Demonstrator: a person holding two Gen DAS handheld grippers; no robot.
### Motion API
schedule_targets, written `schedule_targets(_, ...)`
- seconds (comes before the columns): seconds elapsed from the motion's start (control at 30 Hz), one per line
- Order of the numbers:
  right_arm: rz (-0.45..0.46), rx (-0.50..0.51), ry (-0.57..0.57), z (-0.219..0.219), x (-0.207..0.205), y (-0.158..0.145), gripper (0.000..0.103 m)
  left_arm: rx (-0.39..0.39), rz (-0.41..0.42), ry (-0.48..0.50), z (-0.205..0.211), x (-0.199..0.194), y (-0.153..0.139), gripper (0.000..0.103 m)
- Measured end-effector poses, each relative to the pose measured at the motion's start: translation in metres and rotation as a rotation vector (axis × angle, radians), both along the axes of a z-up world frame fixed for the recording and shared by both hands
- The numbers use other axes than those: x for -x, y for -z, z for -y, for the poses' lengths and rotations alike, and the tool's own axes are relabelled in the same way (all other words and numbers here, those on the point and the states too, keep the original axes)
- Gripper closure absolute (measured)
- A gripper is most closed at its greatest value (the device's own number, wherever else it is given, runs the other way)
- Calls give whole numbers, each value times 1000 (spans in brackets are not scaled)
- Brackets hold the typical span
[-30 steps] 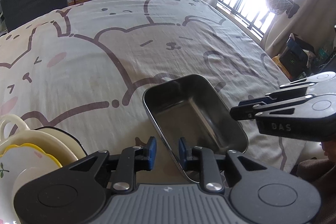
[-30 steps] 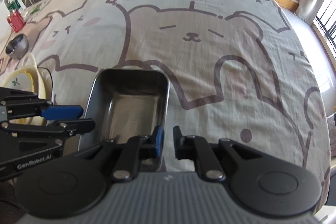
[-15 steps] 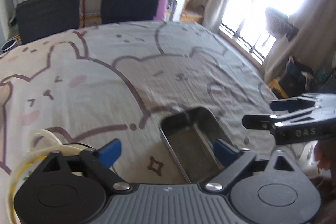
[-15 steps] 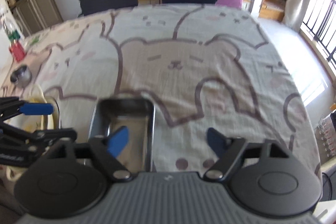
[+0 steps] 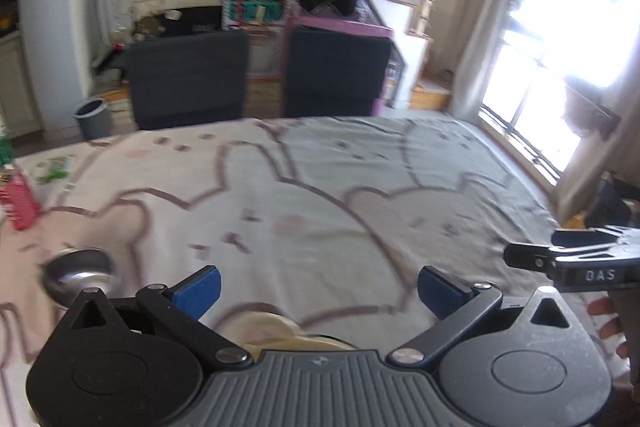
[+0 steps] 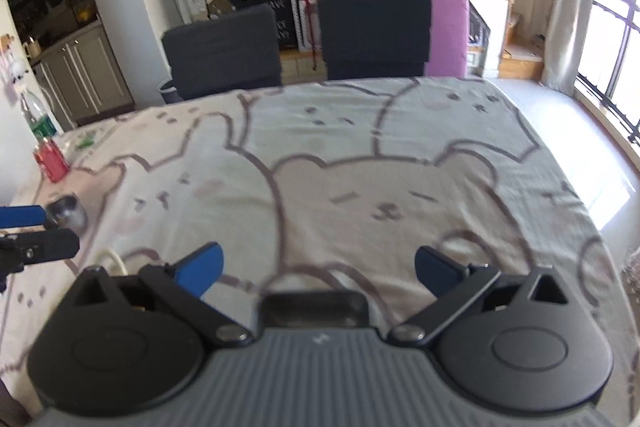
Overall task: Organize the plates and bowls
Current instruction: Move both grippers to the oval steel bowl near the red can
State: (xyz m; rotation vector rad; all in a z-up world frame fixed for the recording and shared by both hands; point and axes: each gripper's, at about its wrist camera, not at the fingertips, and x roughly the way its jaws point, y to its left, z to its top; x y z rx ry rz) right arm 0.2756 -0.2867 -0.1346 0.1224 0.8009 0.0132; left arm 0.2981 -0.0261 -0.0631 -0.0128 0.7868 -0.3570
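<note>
Already both tools are empty. At the counter's left edge a small steel bowl (image 5: pixel 78 277) stands apart, not yet gathered. The left hand-held gripper (image 5: pixel 318 289), jaws opening wide, hangs over cream dishes (image 5: pixel 276 333) at the near edge. The right hand-held gripper (image 6: pixel 318 273), jaws also opening, has the metal tray (image 6: pixel 316 309) set down beneath it. Stacking probably remains.

Both grippers' jaws are opening, releasing the steel tray (image 6: pixel 314 309).
</note>
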Motion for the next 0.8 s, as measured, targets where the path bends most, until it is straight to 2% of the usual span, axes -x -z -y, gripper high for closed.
schedule_targets(0.27, 21, -78, -58, -69, -42, -5, 0, -49, -18, -162, -87, -33, 1, 0)
schedule_targets(0.43, -7, -67, -136, -121, -70, 5, 0, -83, -36, -264, -143, -47, 9, 0)
schedule_targets(0.6, -36, -79, -176, -168, -96, 17, 0, -74, -45, -368, -191, -60, 19, 0)
schedule_targets(0.7, -42, -109, -191, -192, -107, 22, 0, -70, -64, -412, -208, -68, 28, 2)
schedule_targets(0.8, -85, -159, -236, -217, -122, 26, 0, -53, -82, -440, -218, -75, 35, 13)
